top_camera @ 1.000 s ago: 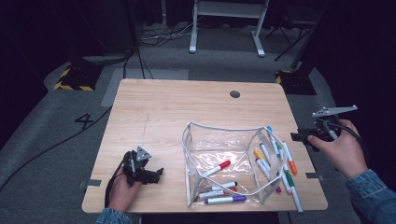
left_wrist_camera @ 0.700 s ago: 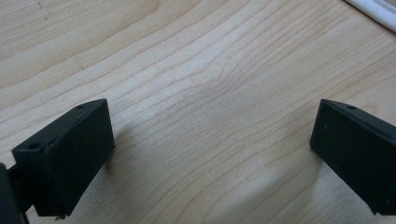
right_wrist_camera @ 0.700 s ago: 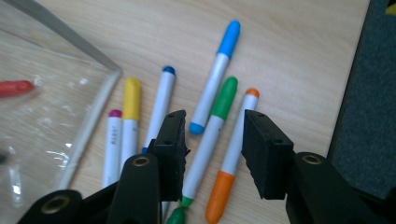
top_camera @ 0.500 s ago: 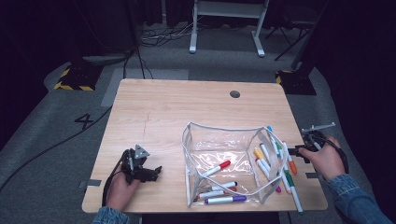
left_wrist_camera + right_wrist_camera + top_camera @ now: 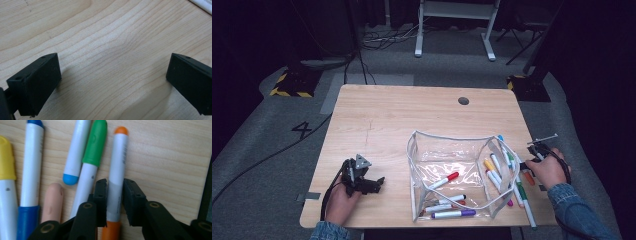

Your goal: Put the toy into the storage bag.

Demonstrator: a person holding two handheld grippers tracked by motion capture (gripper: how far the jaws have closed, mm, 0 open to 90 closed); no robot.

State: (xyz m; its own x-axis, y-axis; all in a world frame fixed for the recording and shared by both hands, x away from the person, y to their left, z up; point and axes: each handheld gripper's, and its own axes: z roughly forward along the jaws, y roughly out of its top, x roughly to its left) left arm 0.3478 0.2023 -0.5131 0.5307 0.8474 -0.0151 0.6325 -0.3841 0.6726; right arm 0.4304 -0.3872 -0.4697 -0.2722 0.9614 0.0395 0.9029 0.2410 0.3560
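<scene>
The orange marker (image 5: pixel 117 175) lies on the counter (image 5: pixel 402 120) at the 4 o'clock edge, just beside the clear pouch (image 5: pixel 452 172). The right tongs (image 5: pixel 115 202) have just closed and clamp its barrel. The left tongs (image 5: pixel 112 82), at 8 o'clock, stand released over bare wood.

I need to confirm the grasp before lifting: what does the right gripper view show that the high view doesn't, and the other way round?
Right gripper view: the right tongs have just closed on the barrel of the orange marker, which lies on the wood beside a green-capped marker.

High view: the clear pouch standing open with markers inside, and the left tongs resting on the table.

Both: the loose markers on the table at the pouch's right side and the right tongs down among them.
</scene>
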